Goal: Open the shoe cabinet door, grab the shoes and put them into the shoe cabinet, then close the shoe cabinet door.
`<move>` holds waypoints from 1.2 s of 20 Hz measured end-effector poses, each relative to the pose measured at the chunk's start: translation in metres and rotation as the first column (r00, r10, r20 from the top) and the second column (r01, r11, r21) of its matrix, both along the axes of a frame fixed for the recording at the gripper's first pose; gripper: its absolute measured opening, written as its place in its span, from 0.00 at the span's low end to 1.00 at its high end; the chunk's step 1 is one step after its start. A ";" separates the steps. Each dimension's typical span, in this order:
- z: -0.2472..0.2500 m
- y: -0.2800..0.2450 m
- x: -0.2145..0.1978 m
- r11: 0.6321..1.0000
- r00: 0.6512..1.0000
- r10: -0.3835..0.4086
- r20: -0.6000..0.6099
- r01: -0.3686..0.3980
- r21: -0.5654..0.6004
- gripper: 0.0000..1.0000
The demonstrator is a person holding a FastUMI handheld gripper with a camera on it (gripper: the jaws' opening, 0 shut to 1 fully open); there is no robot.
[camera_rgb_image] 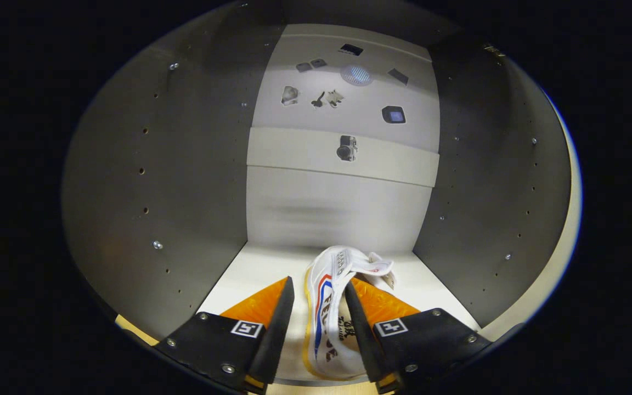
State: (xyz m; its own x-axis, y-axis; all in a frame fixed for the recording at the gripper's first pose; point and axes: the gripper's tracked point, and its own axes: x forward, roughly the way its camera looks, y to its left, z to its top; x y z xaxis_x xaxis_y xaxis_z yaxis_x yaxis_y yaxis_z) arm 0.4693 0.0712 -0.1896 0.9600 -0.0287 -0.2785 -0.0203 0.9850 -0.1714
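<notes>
I am looking into the open shoe cabinet [184,192], with its pale bottom shelf [250,269] just ahead of the fingers. A white shoe [327,323] with red and blue side stripes lies on that shelf, its toe pointing toward the back panel [338,214]. My gripper [319,281] straddles the shoe's rear half. The right finger touches the shoe's side, while a narrow gap separates the left finger from it. The jaws stand open around the shoe rather than pressing on it.
Dark side walls with peg holes and screws stand close on the left and on the right [486,192]. A pale cross rail [343,156] spans the back, with several small dark shapes above it. The shelf's front edge [129,326] shows beneath the left finger.
</notes>
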 end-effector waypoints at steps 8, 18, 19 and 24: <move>0.043 0.001 -0.023 0.999 0.995 0.010 0.099 -0.014 0.036 0.81; 0.109 -0.033 -0.188 0.995 0.974 -0.024 0.225 0.002 0.095 0.84; 0.110 -0.037 -0.204 0.994 0.974 -0.029 0.223 0.005 0.107 0.84; 0.120 -0.048 -0.282 0.990 0.975 -0.035 0.220 0.003 0.144 0.85</move>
State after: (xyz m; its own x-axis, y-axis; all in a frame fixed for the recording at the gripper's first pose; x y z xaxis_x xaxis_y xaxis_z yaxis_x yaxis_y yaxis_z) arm 0.1877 0.0228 -0.0700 0.9978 -0.0231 -0.0621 0.0214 0.9994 -0.0280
